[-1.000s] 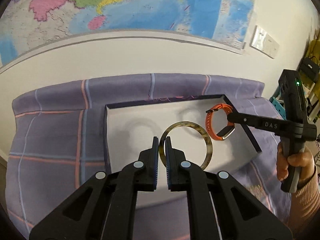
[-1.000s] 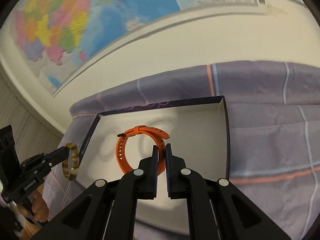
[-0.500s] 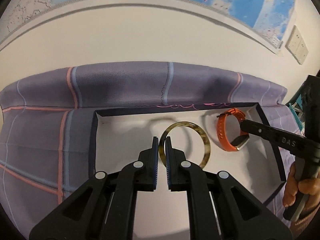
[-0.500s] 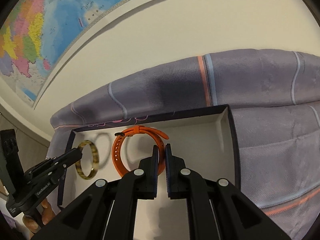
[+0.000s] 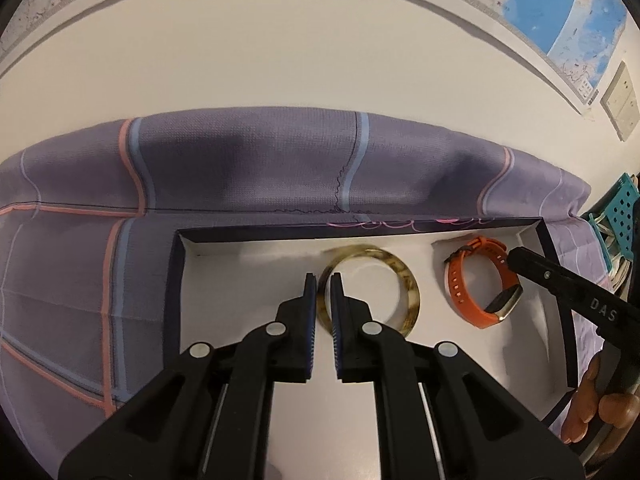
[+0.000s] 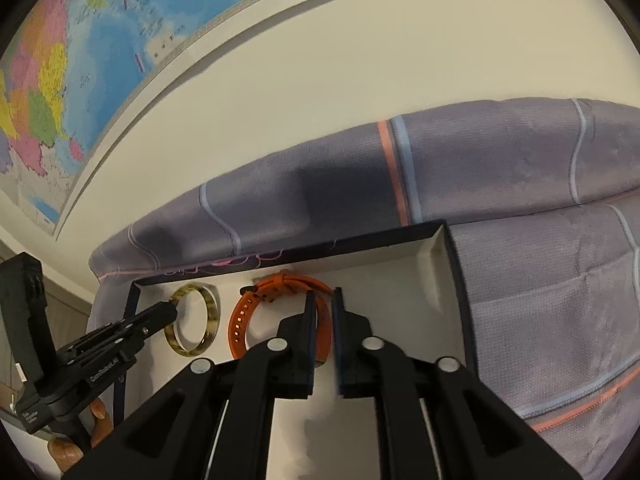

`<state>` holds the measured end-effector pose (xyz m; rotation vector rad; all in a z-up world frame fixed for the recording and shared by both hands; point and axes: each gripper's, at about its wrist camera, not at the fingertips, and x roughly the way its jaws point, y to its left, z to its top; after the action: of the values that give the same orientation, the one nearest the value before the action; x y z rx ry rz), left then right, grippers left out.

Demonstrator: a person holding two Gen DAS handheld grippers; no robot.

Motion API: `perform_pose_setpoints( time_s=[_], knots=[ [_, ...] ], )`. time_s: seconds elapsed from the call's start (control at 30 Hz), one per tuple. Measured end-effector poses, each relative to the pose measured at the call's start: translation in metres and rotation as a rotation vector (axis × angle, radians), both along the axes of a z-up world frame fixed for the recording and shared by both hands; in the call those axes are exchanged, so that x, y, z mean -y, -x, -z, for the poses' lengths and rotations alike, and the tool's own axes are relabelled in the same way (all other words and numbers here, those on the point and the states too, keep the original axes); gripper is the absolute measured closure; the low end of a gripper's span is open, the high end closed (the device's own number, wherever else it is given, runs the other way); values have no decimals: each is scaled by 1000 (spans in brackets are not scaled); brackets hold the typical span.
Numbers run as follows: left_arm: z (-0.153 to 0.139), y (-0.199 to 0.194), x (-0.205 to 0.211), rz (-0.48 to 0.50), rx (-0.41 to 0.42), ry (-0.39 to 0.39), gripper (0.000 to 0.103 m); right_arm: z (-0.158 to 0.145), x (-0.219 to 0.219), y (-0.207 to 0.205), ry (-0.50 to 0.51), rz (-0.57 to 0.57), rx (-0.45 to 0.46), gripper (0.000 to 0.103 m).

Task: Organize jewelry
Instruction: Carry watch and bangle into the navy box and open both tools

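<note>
A shallow dark-rimmed white tray [image 5: 176,280] lies on the purple plaid cloth [image 5: 240,168]. A tortoiseshell bangle [image 5: 412,296] stands on the tray floor near its back wall. The bangle's rim sits between the jaws of my left gripper [image 5: 323,280], which are opening. To its right stands an orange watch band [image 5: 456,292]. In the right wrist view this band [image 6: 240,320] sits between the opening jaws of my right gripper [image 6: 324,296], with the bangle [image 6: 212,312] and left gripper [image 6: 172,310] to its left. My right gripper [image 5: 514,256] also reaches into the left wrist view.
A wall with a world map rises right behind the cloth. A wall socket [image 5: 618,100] and a teal perforated basket [image 5: 624,216] are at the far right. A hand [image 5: 592,400] holds the right gripper's handle. The tray's right wall [image 6: 460,280] stands close to the right gripper.
Both grippers have come down into the tray, the left one moving further. Bangle and watch band now rest on the tray floor, and both pairs of jaws have parted slightly.
</note>
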<state>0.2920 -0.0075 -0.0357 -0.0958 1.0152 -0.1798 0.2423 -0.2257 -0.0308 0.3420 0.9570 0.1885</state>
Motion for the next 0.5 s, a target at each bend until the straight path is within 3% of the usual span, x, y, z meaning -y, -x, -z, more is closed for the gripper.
perform_pose_setpoints(
  time_s=[0.17, 0.23, 0.3, 0.43, 0.5],
  knots=[
    [-7, 9, -4, -5, 29, -2, 69, -6, 3, 12, 4, -16, 36, 87],
    [-13, 17, -5, 4, 57, -4, 50, -9, 3, 22, 5, -42, 48, 83],
    [-23, 32, -7, -1, 114, -24, 40, -10, 0, 32, -4, -86, 55, 76],
    [-43, 68, -11, 19, 211, -50, 35, -14, -5, 58, 6, -151, 94, 69],
    [-51, 90, -14, 40, 250, -53, 33, -18, -5, 74, 7, -196, 122, 59]
  ],
)
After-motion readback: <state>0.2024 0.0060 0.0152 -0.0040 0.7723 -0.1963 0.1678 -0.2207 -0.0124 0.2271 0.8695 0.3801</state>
